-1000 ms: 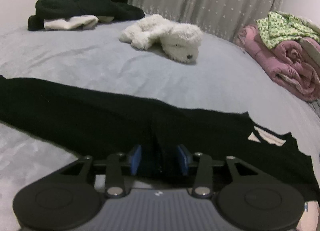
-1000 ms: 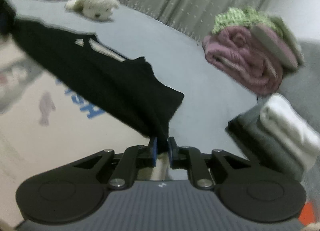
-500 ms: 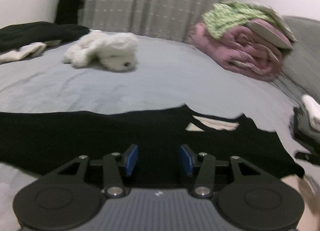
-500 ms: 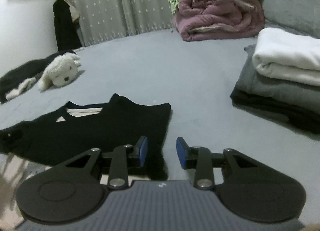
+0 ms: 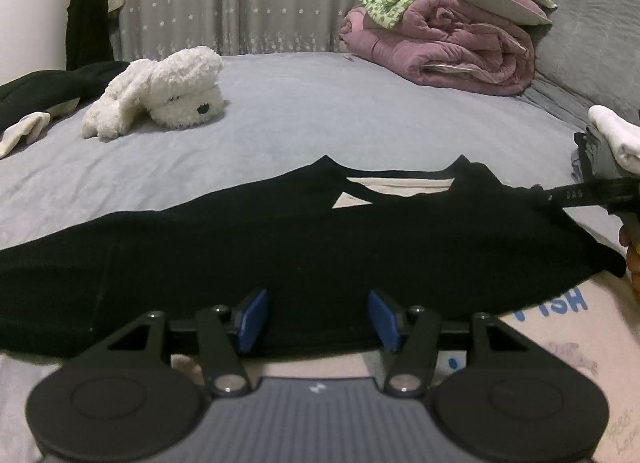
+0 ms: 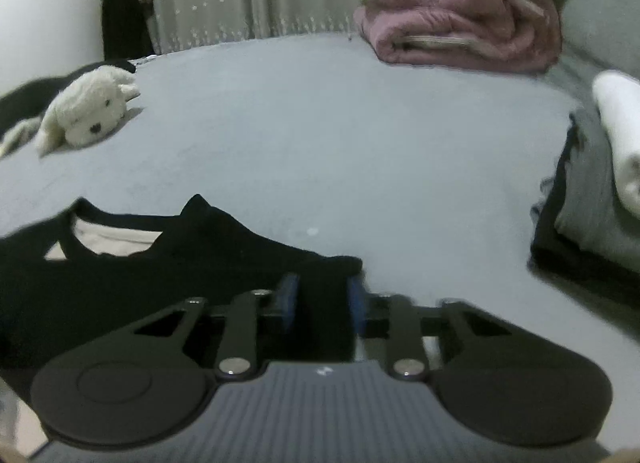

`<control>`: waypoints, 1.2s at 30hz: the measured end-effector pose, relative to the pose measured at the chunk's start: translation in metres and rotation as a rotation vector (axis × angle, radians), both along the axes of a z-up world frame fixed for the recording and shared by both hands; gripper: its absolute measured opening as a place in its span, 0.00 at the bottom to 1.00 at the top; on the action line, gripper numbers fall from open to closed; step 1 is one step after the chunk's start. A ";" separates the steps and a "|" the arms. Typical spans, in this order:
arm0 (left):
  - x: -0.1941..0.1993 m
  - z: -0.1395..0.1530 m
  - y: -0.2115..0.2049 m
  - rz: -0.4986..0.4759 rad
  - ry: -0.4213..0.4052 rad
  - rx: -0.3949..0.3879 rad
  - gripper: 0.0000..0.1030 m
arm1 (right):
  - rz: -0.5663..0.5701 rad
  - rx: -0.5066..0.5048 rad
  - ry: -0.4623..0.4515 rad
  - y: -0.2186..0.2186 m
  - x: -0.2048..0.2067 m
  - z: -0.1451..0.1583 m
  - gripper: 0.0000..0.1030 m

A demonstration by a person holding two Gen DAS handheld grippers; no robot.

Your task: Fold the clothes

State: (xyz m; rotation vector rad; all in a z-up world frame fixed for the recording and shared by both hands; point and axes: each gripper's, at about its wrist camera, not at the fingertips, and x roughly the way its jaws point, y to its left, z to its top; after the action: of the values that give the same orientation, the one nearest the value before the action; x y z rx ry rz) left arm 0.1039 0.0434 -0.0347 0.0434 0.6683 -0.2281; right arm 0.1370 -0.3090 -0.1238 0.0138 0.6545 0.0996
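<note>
A black shirt [image 5: 320, 247] lies spread flat across the near part of the bed, its neckline with a pale inner lining facing away from me. My left gripper [image 5: 318, 319] hovers over the shirt's near hem; its jaws are opening wide and the blue pads [image 5: 252, 319] do not press on the cloth. My right gripper [image 6: 320, 301] sits at the shirt's [image 6: 160, 275] right sleeve edge. Its jaws are closing, with black cloth between pads that still stand apart. In the left wrist view its fingers [image 5: 576, 194] reach in at the shirt's right shoulder.
On the grey bed sheet [image 5: 320, 123] lie a white plush dog [image 5: 160, 91], dark clothes [image 5: 52, 83] at far left and a rolled pink quilt [image 5: 452, 47] under a green cloth. Folded clothes [image 6: 592, 215] are stacked on the right. A pale printed sheet [image 5: 560, 323] shows under the shirt.
Both views have rolled level. The left jaws widened off the cloth they held. The right jaws let go of the hanging corner and now straddle the sleeve. The shirt has settled flat.
</note>
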 end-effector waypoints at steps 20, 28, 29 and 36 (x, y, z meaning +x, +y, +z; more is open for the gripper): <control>-0.002 0.006 0.004 -0.007 0.006 -0.038 0.59 | -0.053 0.063 -0.112 -0.024 -0.025 0.026 0.30; -0.001 0.004 0.005 -0.002 0.014 -0.024 0.60 | 0.038 -0.013 -0.067 0.012 -0.028 0.007 0.30; -0.001 0.003 0.004 -0.007 0.014 -0.013 0.60 | 0.028 -0.019 -0.048 0.012 -0.027 -0.001 0.28; -0.002 0.013 0.017 0.024 0.022 -0.045 0.67 | -0.035 0.029 -0.055 0.005 -0.036 0.008 0.33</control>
State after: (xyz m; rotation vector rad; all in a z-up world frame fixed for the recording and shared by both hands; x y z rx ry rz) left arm 0.1017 0.0599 -0.0213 -0.0104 0.6852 -0.2208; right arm 0.1008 -0.3035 -0.1156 0.0501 0.5972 0.0758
